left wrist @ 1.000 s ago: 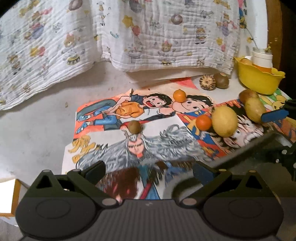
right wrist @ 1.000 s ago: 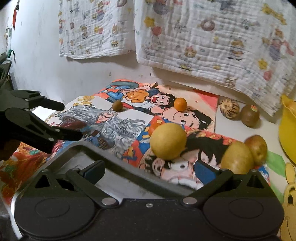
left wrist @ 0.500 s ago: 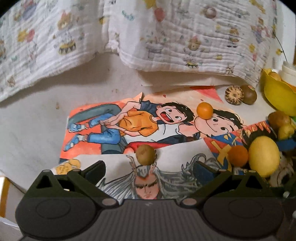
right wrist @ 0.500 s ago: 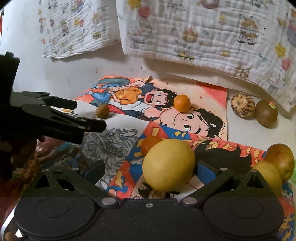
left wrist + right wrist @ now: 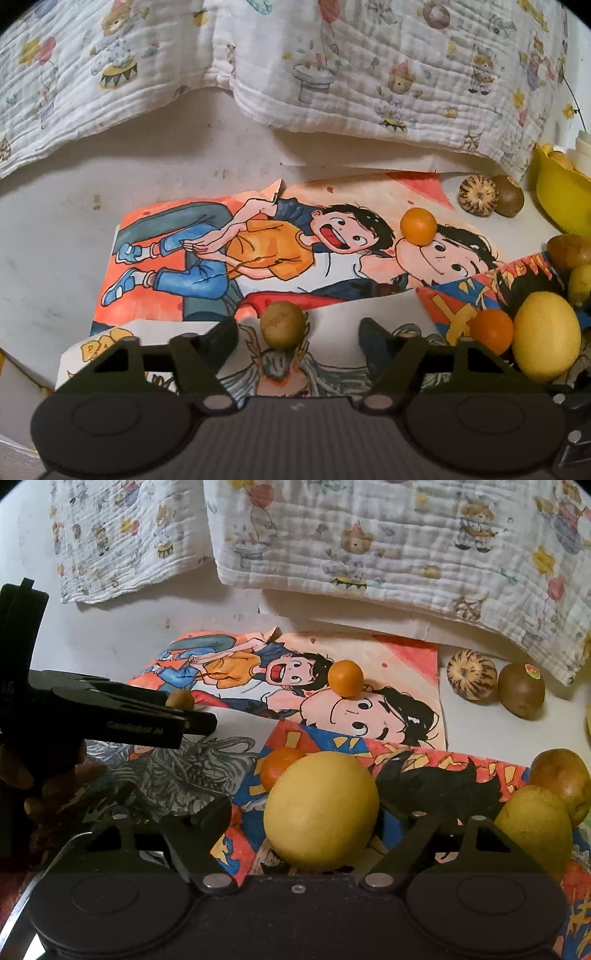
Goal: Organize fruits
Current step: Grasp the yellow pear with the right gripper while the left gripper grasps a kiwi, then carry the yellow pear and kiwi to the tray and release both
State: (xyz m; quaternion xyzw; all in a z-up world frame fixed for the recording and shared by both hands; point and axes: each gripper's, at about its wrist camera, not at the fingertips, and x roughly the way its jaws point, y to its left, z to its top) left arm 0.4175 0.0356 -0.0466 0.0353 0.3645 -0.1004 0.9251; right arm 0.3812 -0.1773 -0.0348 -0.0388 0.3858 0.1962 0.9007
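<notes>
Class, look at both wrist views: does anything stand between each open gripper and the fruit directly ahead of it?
Nothing visible does. The small brown round fruit sits between the left gripper's open fingers; the large yellow round fruit sits between the right gripper's.

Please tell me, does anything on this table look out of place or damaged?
Nothing looks spilled. The fruits lie scattered, only some in the yellow bowl. The cartoon poster has a torn notch on its far edge, and the kiwi keeps its sticker.
</notes>
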